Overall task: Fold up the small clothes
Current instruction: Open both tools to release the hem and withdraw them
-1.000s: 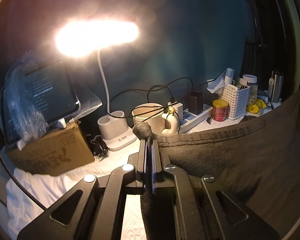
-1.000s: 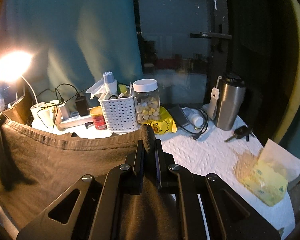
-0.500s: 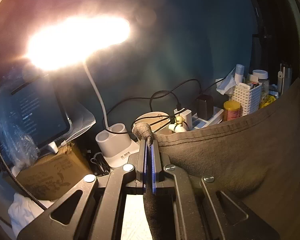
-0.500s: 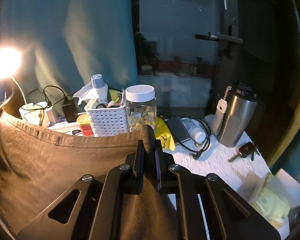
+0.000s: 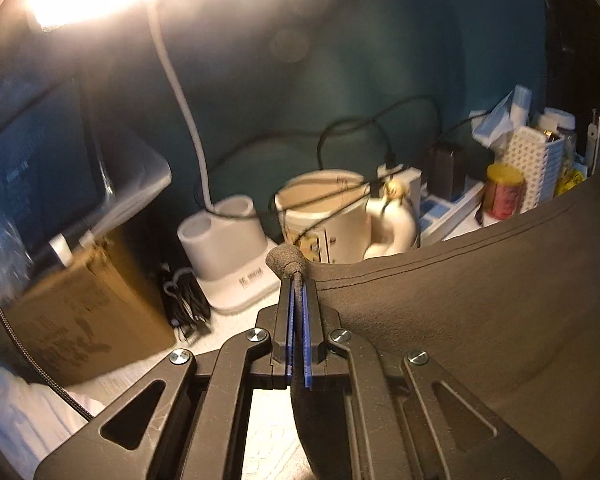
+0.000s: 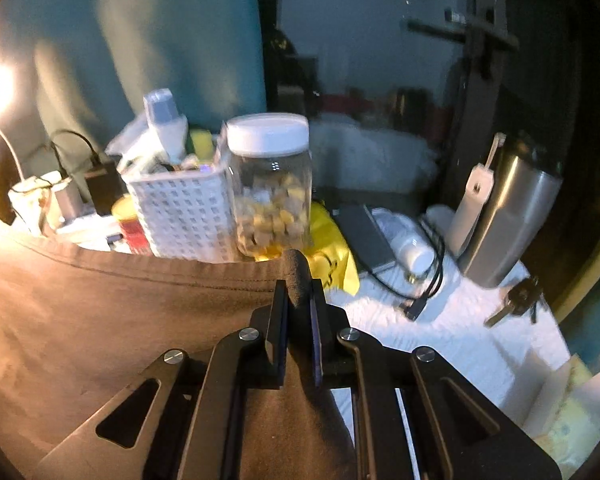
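Pinching one corner of the dark grey garment (image 5: 480, 312), the left gripper (image 5: 298, 292) has its blue-lined fingers clenched, with a small nub of cloth poking out above the tips. The right gripper (image 6: 299, 292) is likewise clenched on the other corner of the same garment (image 6: 120, 312), so the stitched hem hangs stretched between the two, with the cloth draping down below it, raised above the white cloth-covered table (image 6: 452, 332).

Taking the white perforated basket (image 6: 184, 216) as the landmark: just in front of it runs the garment's hem. Touching its right side stands a clear jar with a white lid (image 6: 270, 184), and a yellow bag (image 6: 332, 248) lies at the jar's foot. Left of the basket sit a small yellow-lidded tin (image 5: 504, 192), a white power strip (image 5: 452, 212) with black cables, then a cream mug (image 5: 324, 216) and the white lamp base (image 5: 228, 252). Further left still is a cardboard box (image 5: 80, 308) carrying a dark tablet (image 5: 32, 160). Well to the basket's right stand a steel tumbler (image 6: 508, 216) and keys (image 6: 516, 300). Behind everything hangs a teal curtain (image 5: 340, 60).
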{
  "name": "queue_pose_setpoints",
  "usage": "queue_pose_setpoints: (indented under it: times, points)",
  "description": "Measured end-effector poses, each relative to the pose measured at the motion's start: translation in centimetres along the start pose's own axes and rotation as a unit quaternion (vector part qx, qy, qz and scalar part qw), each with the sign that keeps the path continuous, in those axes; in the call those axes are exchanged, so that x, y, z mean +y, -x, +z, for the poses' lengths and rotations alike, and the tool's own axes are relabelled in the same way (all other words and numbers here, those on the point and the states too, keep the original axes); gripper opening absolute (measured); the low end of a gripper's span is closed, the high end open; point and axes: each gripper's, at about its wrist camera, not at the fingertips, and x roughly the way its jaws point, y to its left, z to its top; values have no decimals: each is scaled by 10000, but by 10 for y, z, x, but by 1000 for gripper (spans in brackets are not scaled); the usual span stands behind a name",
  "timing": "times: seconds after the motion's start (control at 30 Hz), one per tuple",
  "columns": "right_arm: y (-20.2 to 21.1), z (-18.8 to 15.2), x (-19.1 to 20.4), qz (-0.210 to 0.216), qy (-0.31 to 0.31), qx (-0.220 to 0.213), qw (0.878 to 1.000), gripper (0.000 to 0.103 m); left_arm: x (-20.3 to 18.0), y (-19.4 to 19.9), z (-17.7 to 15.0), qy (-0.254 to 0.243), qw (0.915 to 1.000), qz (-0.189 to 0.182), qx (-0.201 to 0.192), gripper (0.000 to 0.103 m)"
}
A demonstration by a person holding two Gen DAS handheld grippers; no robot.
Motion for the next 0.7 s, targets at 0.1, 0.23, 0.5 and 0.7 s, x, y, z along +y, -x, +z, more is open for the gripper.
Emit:
queue_pose_setpoints:
  times: [0.1, 0.23, 0.5, 0.7]
  points:
    - [-14, -5, -2, -71, 6, 232, 9997, 11, -2, -9, -6, -4, 9999, -17, 131, 2]
    - [-26, -12, -4, -454, 93, 475, 9978, 12, -5, -20, -10, 5, 9996, -13, 283, 2]
    - [-20, -16, -22, -657, -194, 639, 9956, 21, 5, -41, -22, 448, 9933, 69, 1065, 5]
    - [-5, -14, -21, -646, -241, 595, 9958, 22, 8, -27, -24, 558, 9920, 171, 1117, 5]
